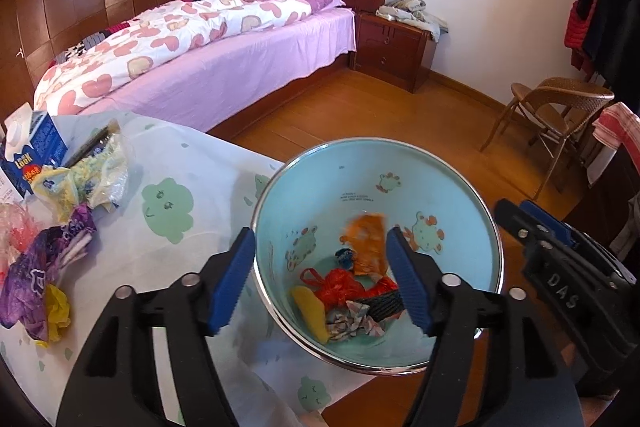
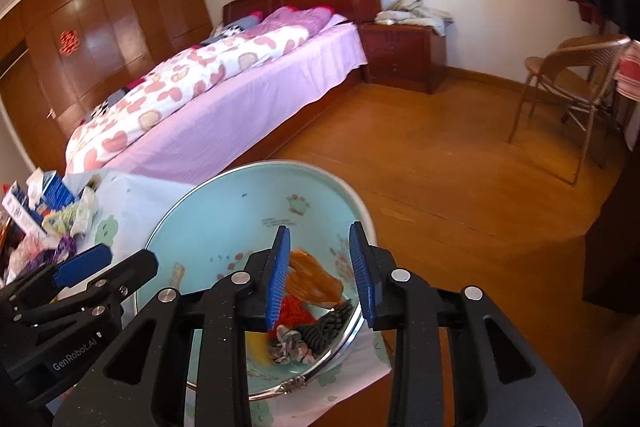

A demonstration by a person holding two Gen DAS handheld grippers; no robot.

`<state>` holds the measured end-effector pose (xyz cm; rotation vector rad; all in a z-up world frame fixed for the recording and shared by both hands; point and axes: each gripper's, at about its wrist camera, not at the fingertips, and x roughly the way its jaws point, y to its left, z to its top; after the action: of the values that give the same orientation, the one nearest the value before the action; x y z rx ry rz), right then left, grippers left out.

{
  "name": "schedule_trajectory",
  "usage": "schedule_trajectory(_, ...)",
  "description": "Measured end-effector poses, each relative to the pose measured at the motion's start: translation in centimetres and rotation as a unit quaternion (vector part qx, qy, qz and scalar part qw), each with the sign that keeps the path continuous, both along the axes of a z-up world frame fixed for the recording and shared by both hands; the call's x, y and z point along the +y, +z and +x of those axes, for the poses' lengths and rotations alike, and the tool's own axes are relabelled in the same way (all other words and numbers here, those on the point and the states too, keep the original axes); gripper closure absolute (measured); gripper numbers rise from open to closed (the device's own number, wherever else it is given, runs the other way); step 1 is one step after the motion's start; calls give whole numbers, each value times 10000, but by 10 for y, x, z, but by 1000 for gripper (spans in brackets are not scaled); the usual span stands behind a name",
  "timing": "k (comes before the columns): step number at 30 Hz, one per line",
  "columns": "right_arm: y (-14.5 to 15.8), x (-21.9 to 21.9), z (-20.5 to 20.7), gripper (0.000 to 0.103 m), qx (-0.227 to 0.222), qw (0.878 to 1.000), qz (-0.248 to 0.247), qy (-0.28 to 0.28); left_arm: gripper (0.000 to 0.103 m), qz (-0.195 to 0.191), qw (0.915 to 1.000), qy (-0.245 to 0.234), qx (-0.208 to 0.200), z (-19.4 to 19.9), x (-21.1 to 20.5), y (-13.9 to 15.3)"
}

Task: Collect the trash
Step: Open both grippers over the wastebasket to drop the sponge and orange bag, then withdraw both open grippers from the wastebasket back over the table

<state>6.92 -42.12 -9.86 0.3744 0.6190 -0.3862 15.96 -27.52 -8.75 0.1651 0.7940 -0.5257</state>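
Both jaws stand apart, empty: the left gripper (image 1: 322,279) and right gripper (image 2: 320,277) hover over one pale blue round metal-rimmed bin (image 1: 460,183). A blurred orange wrapper (image 1: 370,243) is inside it above about five scraps. Several wrappers (image 1: 76,187) lie on the cloth-covered table (image 1: 192,163).

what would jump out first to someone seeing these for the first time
The pale blue bin at the table's edge, with an orange wrapper blurred inside above red, yellow and black scraps. Both grippers, left and right, hang open over it. Left of it more trash lies heaped; behind, a pink-hearted bed.
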Motion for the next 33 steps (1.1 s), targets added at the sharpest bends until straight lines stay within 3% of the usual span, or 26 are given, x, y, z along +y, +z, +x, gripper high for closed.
schedule_trajectory(7, 9, -1, -18, 64, -201, 9990, 43, -392, 17, -54, 9998, 32, -176, -8, 8, 12)
schedule_trajectory(10, 13, 1, -24, 49, -245, 9984, -54, -506, 9, -62, 9995, 65, -295, -13, 16, 19)
schedule_trajectory(12, 16, 6, -26, 31, -286, 9975, -162, -624, 6, -89, 9992, 96, -379, -16, 21, 24)
schedule_trajectory(14, 19, 8, -28, 26, -313, 9968, -192, -713, 6, -154, 9990, 53, -426, -18, 27, 29)
schedule_trajectory(24, 40, 26, -43, 25, -486, 9942, -413, -864, 6, -208, 9969, 276, -704, -26, 61, 53)
schedule_trajectory(33, 52, 75, -30, 25, -512, 9964, -581, -355, 6, 6, 9930, 863, -801, -22, 125, 60)
